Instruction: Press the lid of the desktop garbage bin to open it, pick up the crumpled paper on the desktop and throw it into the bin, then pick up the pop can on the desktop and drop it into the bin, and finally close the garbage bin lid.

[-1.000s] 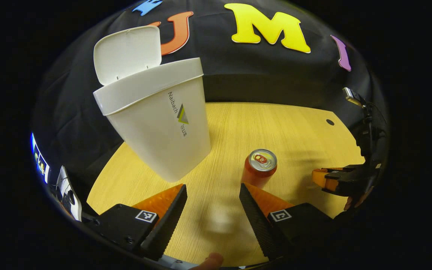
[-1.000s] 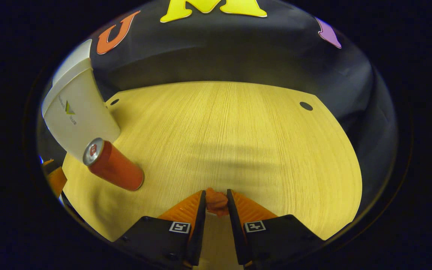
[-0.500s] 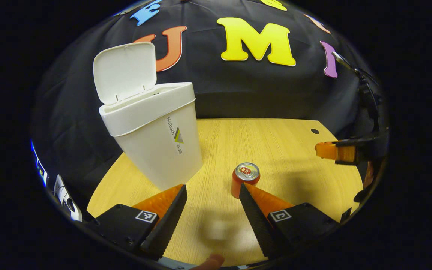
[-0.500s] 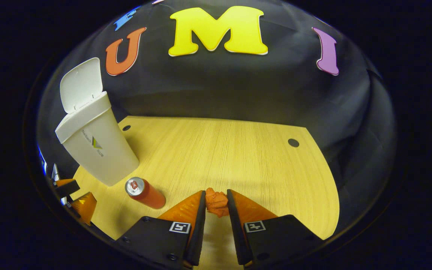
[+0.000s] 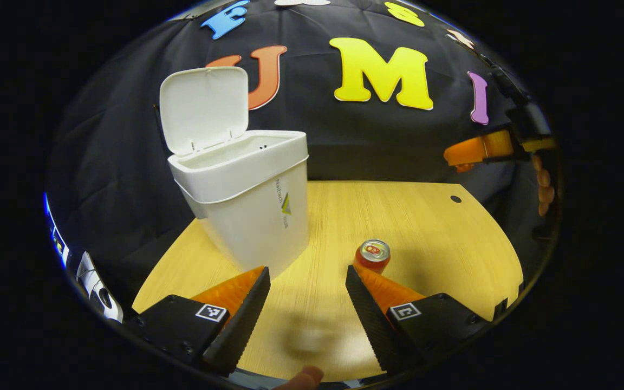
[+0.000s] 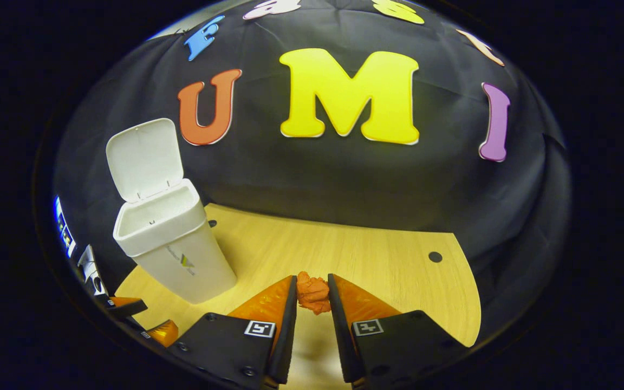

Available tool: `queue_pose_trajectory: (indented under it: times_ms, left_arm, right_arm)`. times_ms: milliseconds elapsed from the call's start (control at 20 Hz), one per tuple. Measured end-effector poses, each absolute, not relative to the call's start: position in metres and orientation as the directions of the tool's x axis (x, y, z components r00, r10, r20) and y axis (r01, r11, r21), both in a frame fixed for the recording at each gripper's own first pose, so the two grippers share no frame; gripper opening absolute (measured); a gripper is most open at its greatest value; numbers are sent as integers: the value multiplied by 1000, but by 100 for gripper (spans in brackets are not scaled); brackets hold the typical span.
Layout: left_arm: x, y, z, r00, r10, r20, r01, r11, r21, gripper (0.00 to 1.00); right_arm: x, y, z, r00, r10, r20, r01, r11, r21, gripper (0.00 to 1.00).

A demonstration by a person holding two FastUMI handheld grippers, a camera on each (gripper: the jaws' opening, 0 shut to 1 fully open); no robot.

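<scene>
The white garbage bin [image 5: 252,216] [image 6: 174,254] stands on the wooden desk with its lid [image 5: 203,108] [image 6: 144,160] flipped up. A red pop can [image 5: 372,255] stands upright to the bin's right, just beyond my left gripper [image 5: 307,284], which is open and holds nothing. My right gripper [image 6: 312,292] is shut on a crumpled ball of orange-red paper [image 6: 312,292], raised well above the desk and to the right of the bin. In the left gripper view the right gripper [image 5: 461,157] hangs high at the far right, held by a hand [image 5: 544,184].
The wooden desk [image 5: 426,227] [image 6: 344,254] has round cable holes [image 5: 455,199] [image 6: 435,257] near its back corners. Black cloth walls close the booth behind. Some equipment [image 5: 92,281] sits off the desk's left edge. A fingertip [image 5: 304,378] shows below my left gripper.
My right gripper has risen high above the desk with the paper in it. The left gripper has drawn back and up from the can and bin, still open.
</scene>
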State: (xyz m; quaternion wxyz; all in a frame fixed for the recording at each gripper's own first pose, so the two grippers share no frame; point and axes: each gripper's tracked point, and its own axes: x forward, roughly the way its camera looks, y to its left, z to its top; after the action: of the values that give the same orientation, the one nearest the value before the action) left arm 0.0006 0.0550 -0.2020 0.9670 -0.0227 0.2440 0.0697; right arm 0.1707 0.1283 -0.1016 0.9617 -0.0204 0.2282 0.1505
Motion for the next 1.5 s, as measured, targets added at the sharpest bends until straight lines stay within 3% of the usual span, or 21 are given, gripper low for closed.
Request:
queue_pose_trajectory:
  times_ms: [450, 1050, 1100, 1200, 1250, 1300, 1350, 1500]
  left_arm:
    - [-33, 135, -207, 852, 225, -473, -269, 963, -28, 94]
    - [-89, 193, -229, 799, 324, -506, -372, 928, 6, 93]
    - [-92, 194, -230, 795, 329, -509, -379, 925, 7, 94]
    - [-97, 197, -233, 790, 333, -516, -386, 923, 5, 94]
    - [-98, 196, -234, 787, 334, -519, -388, 922, 5, 94]
    - [-98, 196, -235, 786, 333, -521, -388, 922, 5, 93]
    - [-98, 195, -236, 784, 333, -523, -387, 922, 7, 94]
    - [-92, 190, -237, 787, 324, -525, -372, 928, 14, 94]
  right_arm:
    - [175, 271, -56, 816, 444, -369, -469, 883, 26, 37]
    - [170, 410, -82, 754, 537, -378, -577, 817, 11, 35]
    - [171, 415, -84, 751, 542, -378, -582, 813, 8, 40]
    - [172, 422, -89, 749, 542, -382, -587, 810, 0, 37]
    - [172, 422, -89, 750, 538, -383, -585, 811, -5, 43]
    - [172, 424, -91, 745, 544, -385, -590, 807, -1, 39]
    - [168, 426, -90, 734, 558, -387, -602, 798, 9, 47]
    - [166, 425, -90, 726, 569, -385, -611, 791, 16, 58]
